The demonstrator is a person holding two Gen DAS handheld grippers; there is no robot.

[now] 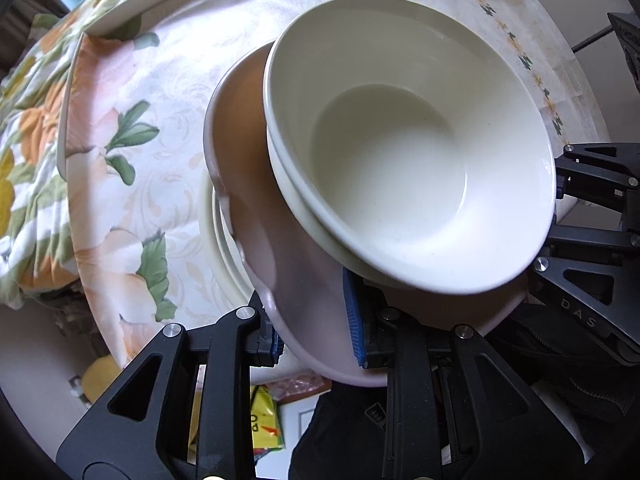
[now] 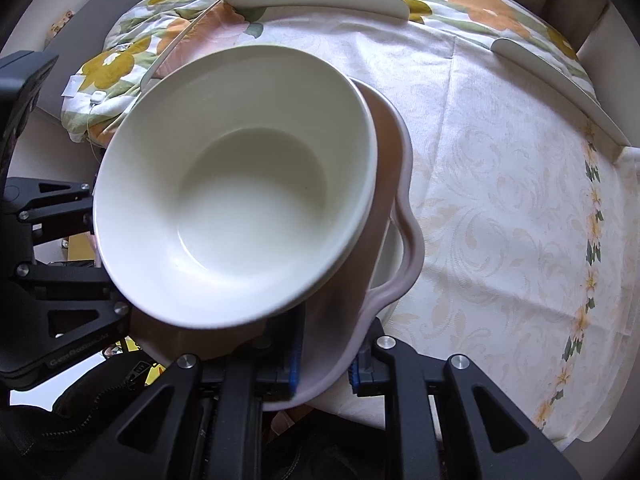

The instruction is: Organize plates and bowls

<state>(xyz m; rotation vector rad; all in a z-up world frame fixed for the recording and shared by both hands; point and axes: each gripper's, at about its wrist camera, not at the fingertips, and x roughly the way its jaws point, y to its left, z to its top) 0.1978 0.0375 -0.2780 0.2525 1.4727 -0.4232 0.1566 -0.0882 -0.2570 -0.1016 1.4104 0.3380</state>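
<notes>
A pink scalloped plate (image 1: 256, 184) carries two stacked white bowls (image 1: 400, 152). My left gripper (image 1: 316, 328) is shut on the plate's near rim, blue pads on either side of it. My right gripper (image 2: 324, 356) is shut on the same pink plate (image 2: 396, 184) from the other side, with the white bowls (image 2: 240, 200) just ahead. The plate is held tilted above a white plate (image 1: 224, 248), which also shows in the right wrist view (image 2: 390, 256). Each gripper shows in the other's view, the right one (image 1: 592, 208) and the left one (image 2: 52, 240).
The round table has a pale floral tablecloth (image 2: 500, 200) and raised white edge guards (image 2: 320, 0). A flowered quilt (image 1: 24, 128) lies beyond the table. A yellow packet (image 1: 266, 416) and a dark bag (image 1: 336, 432) lie on the floor below.
</notes>
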